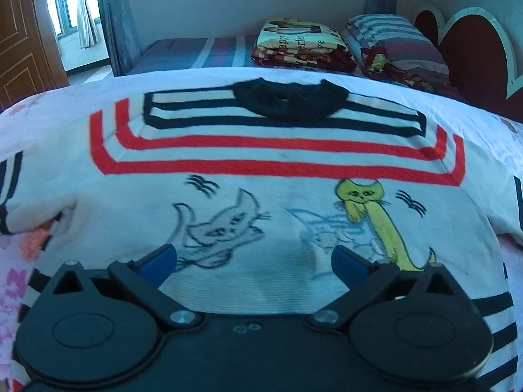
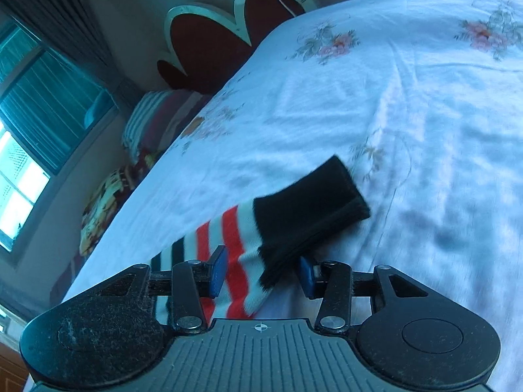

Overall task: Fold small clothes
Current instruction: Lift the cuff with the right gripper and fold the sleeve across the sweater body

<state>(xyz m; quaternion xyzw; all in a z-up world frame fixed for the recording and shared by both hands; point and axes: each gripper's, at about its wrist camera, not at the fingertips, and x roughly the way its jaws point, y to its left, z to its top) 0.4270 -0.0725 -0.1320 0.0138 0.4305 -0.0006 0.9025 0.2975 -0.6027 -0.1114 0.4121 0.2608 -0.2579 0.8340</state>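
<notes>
Left tongs (image 1: 254, 260) stand wide above the lower front of the sweater (image 1: 261, 176) and hold nothing. It lies flat and face up on the bed sheet (image 1: 81, 94), its black collar (image 1: 291, 103) toward the far edge of the bed. Right tongs (image 2: 261, 271) are half closed around the striped sleeve (image 2: 235, 245), just behind its black cuff (image 2: 307, 202). Whether the blue pads (image 2: 219, 269) already press the cloth, I cannot tell.
</notes>
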